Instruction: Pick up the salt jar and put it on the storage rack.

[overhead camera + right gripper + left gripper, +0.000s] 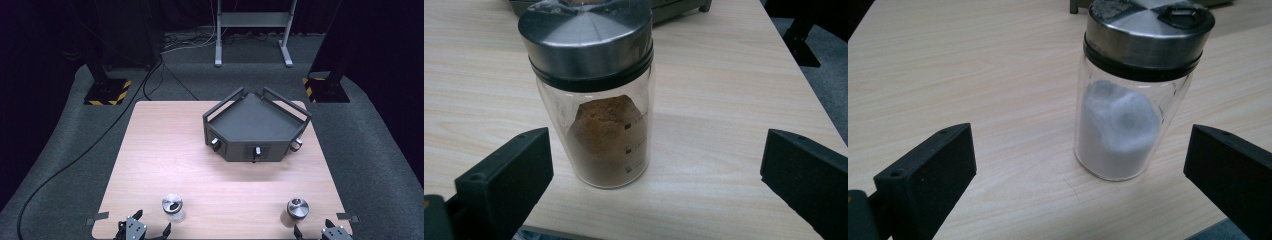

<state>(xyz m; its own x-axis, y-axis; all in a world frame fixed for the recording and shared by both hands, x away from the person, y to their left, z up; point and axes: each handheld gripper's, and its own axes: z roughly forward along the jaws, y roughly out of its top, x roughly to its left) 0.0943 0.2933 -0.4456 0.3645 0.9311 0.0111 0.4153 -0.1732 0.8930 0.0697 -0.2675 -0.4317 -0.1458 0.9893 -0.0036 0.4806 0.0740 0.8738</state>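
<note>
Both jars stand near the desk's front edge. Left tool (1075, 165), released, faces the white-powder jar (1128, 100); right tool (654, 167), released, faces the brown-powder jar (596, 95). Advance each until the glass sits between the jaws, probably below the lid, then close gently.

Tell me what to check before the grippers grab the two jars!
1. Left gripper open wide: ok.
2. Right gripper open wide: ok.
3. White powder jar upright, lid on: ok.
4. Brown powder jar upright, lid on: ok.
5. Each jar sits between its gripper's fingers: not ok; both jars stand a little ahead, untouched.
6. Lids screwed tight: cannot tell.
</note>
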